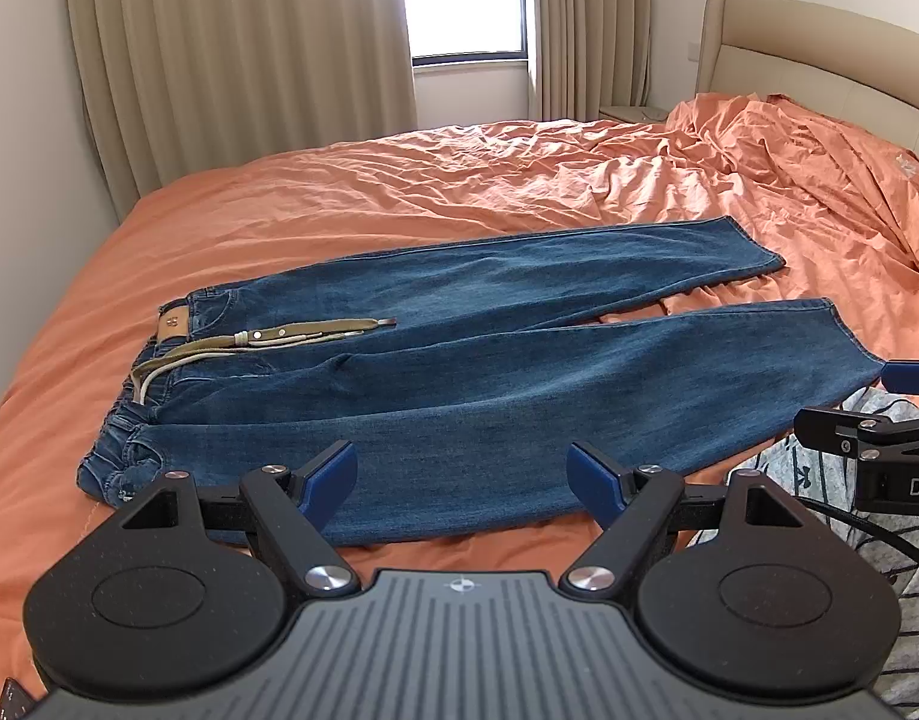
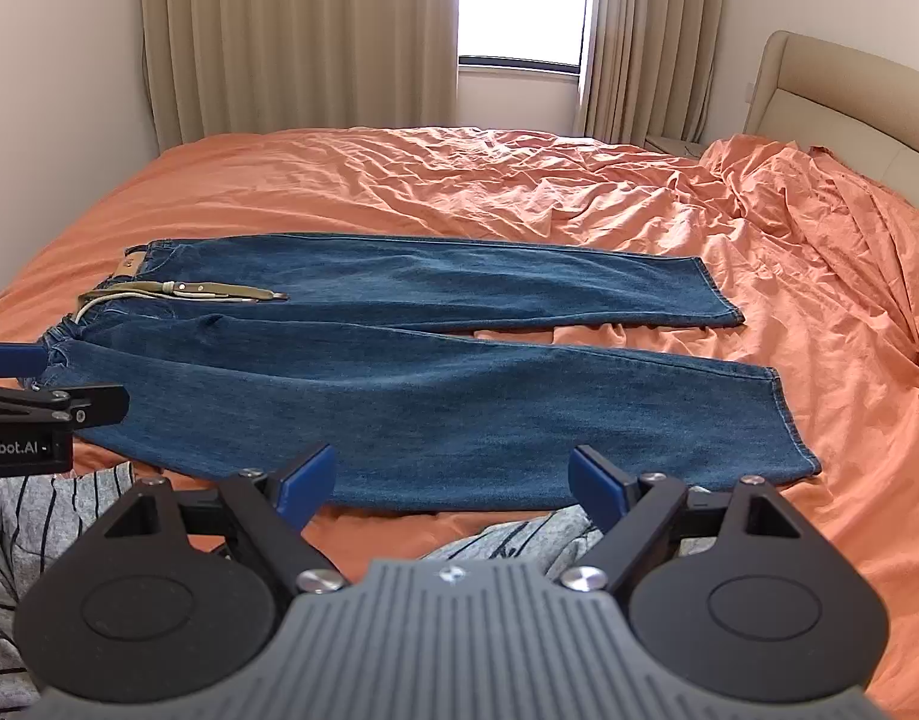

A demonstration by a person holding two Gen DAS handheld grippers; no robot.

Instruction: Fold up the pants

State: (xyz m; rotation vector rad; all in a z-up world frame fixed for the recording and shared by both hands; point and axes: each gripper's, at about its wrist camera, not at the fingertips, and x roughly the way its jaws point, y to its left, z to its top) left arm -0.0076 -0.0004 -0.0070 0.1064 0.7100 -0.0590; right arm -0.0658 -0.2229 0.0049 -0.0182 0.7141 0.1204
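Blue jeans [image 1: 489, 372] [image 2: 429, 372] lie flat on the orange bed, waistband to the left, both legs stretched to the right and spread apart at the hems. An olive belt [image 1: 267, 339] [image 2: 201, 291] trails from the waistband across the upper thigh. My left gripper [image 1: 462, 480] hovers open over the near leg's front edge, nothing between its blue pads. My right gripper [image 2: 453, 483] is also open, above the near edge of the same leg. Each gripper shows at the other view's side edge.
The orange sheet [image 1: 399, 192] is wrinkled, with bunched bedding [image 1: 819, 168] at the right by the beige headboard [image 2: 849, 96]. Grey striped clothing [image 2: 51, 516] lies at the bed's near edge. Curtains [image 1: 249, 48] and a window stand behind.
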